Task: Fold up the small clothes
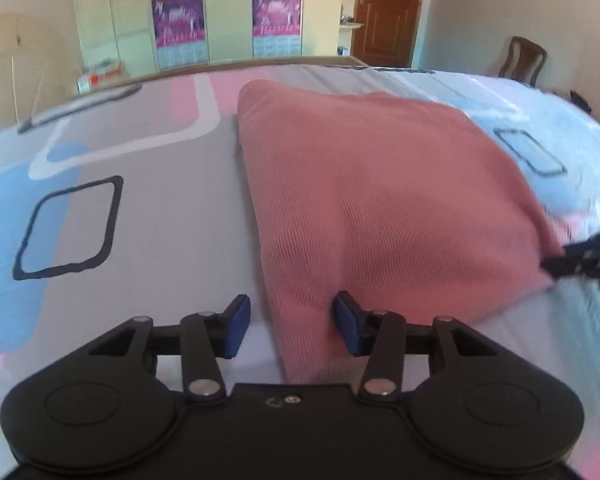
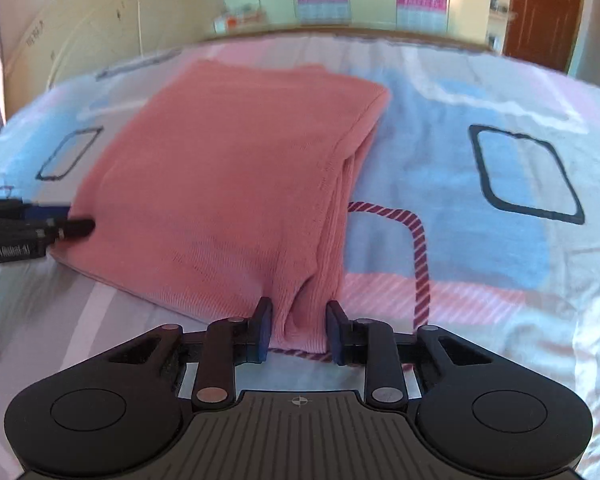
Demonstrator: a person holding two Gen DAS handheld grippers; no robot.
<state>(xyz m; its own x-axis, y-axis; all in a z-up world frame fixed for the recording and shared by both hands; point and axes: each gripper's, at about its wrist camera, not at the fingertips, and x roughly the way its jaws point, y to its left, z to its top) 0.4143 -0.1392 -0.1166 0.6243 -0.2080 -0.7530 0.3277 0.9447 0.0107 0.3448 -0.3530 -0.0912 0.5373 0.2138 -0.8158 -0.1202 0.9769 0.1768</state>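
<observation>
A pink knit garment (image 1: 380, 200) lies folded into a rough rectangle on the bed; it also shows in the right wrist view (image 2: 228, 184). My left gripper (image 1: 292, 326) is open, its jaws astride the garment's near left corner. My right gripper (image 2: 298, 332) is open, with the garment's near right corner between its blue pads (image 2: 263, 330). The right gripper shows at the right edge of the left wrist view (image 1: 580, 264), and the left gripper at the left edge of the right wrist view (image 2: 40, 228).
The bed sheet (image 1: 160, 220) has pastel blocks with dark outlined squares. Wardrobes (image 1: 220, 12) and a brown door (image 1: 384, 12) stand behind the bed. A wooden chair (image 1: 524, 58) is at the far right.
</observation>
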